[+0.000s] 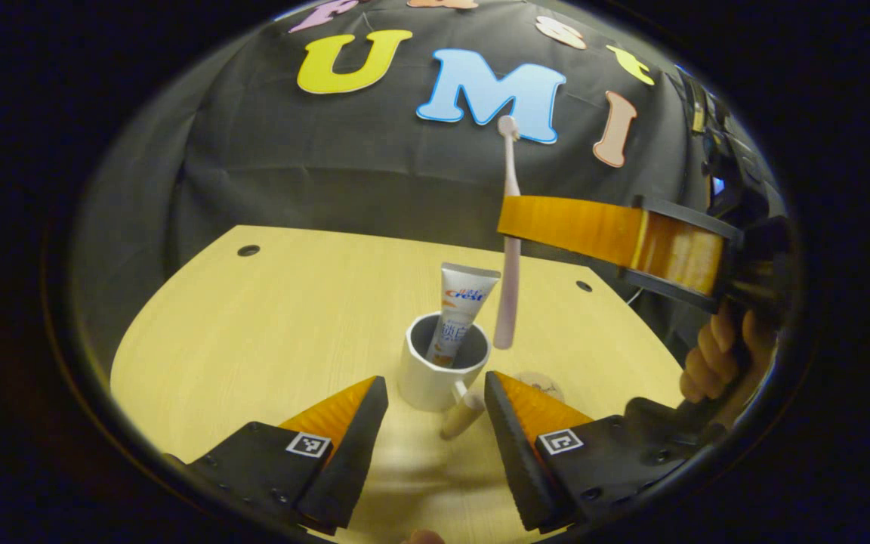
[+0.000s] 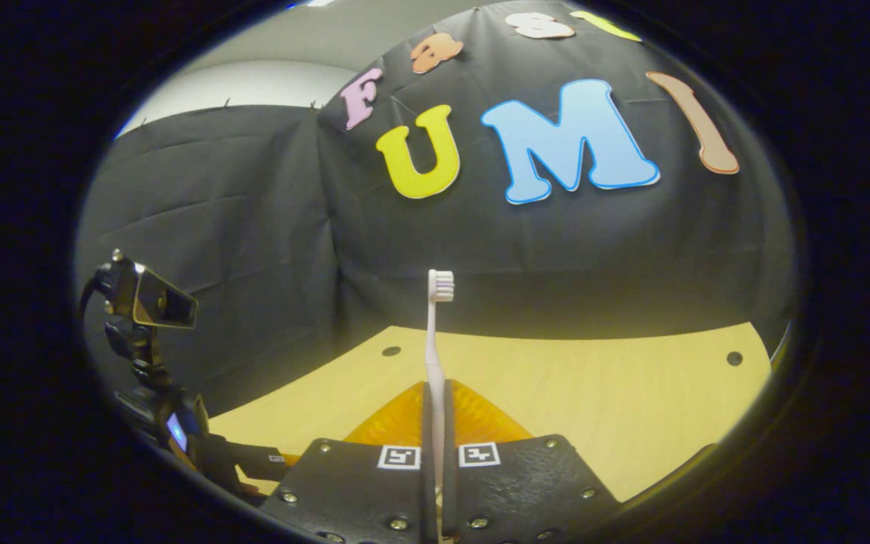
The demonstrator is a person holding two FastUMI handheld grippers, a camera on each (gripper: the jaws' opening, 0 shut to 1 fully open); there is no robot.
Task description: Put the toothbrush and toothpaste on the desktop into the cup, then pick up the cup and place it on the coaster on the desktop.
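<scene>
Pale wood-grain surface (image 1: pixel 269 317), rounded front edge, small dark holes near the far corners. White faceted cup (image 1: pixel 435 374) stands upright on it near the middle, handle toward the camera in the left gripper view. Round coaster (image 1: pixel 544 384) lies flat just right of the cup, partly hidden.

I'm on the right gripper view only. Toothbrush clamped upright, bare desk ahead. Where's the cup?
Observer: In the left gripper view the white cup stands on the desk, just below the toothbrush tip.
Operator: Toothpaste done?
Observer: Yes, the toothpaste stands in the cup, leaning on its rim.
Operator: Left gripper busy?
Observer: No. The left gripper is open, fingers either side of the cup's handle, holding nothing.
Operator: Coaster?
Observer: A round coaster lies on the desk right of the cup, partly hidden behind a finger.
</scene>
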